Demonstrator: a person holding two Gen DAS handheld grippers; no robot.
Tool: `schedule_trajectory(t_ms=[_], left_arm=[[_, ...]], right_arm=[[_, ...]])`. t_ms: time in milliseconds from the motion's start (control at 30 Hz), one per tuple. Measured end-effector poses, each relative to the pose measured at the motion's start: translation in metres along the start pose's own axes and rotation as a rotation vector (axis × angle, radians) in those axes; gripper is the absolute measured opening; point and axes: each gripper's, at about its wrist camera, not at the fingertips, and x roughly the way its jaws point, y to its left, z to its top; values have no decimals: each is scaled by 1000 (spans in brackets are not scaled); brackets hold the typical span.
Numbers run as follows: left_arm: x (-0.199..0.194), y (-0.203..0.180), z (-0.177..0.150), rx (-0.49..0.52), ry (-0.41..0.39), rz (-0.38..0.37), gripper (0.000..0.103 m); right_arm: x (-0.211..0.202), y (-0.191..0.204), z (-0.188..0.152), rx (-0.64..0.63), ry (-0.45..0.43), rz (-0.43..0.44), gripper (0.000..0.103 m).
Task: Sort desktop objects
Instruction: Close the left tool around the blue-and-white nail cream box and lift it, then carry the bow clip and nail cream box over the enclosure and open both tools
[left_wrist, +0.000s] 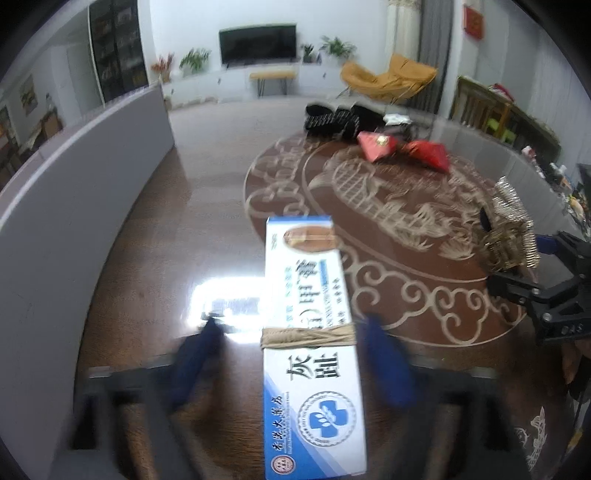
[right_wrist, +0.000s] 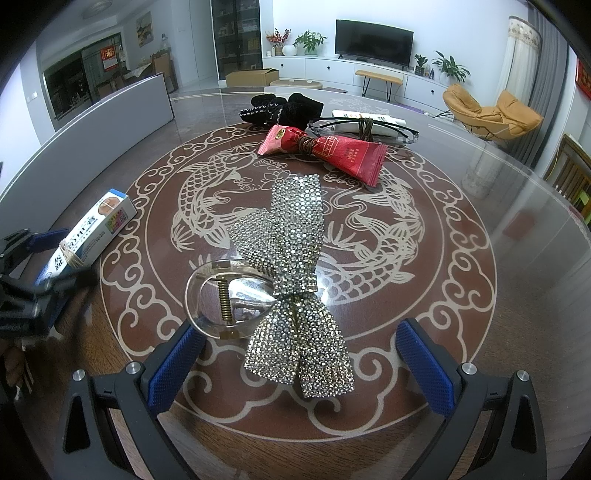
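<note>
Left tongs (left_wrist: 291, 332): spread wide, blue pads on either side of the medicine box (left_wrist: 310, 347) with a clear gap at each side; nothing gripped.
Medicine box: blue and white, bound by a tan rubber band, lying flat on the worktop (left_wrist: 184, 229) near its left edge, lengthwise between the left pads.
Right tongs (right_wrist: 299, 354): wide open, holding nothing; the pads flank the near end of the rhinestone bow clip (right_wrist: 295, 273) without touching it.
Rhinestone bow clip: resting on the worktop's fish pattern, its clear round clasp (right_wrist: 225, 299) with a spring on the left.
Red packets (right_wrist: 325, 151): two, tied together at the middle, farther back on the worktop.
Black hair accessory (right_wrist: 284, 107): behind the red packets.
Glasses (right_wrist: 369, 127): beside the black accessory, tied to a white tube.
</note>
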Motion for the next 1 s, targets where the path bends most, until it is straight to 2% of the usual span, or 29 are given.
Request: schedule_trajectory(t_ms=[33, 267, 300, 333, 467, 567, 700, 833, 1000], left_arm=[[-1, 0, 0, 0, -5, -3, 44], [-15, 3, -16, -43, -16, -8, 43], [-18, 3, -18, -41, -17, -6, 43], [-20, 3, -21, -41, -18, -6, 43], [-31, 8, -31, -89, -28, -36, 43], [-46, 12, -33, -128, -51, -61, 43], [-72, 16, -23, -147, -95, -92, 43], [-115, 34, -7, -175, -169, -108, 43], [-175, 100, 16, -245, -250, -57, 43]], right_arm=[[1, 0, 2, 0, 1, 13, 103], [7, 5, 22, 80, -25, 101, 101], [7, 3, 23, 113, -38, 119, 81], [6, 3, 23, 126, -52, 89, 58], [-3, 0, 24, 140, -47, 68, 54], [-21, -2, 24, 133, -55, 88, 51], [-44, 13, 35, 54, -68, 93, 51], [-67, 43, 57, -8, -100, 142, 51], [-102, 113, 103, -95, -190, 276, 51]])
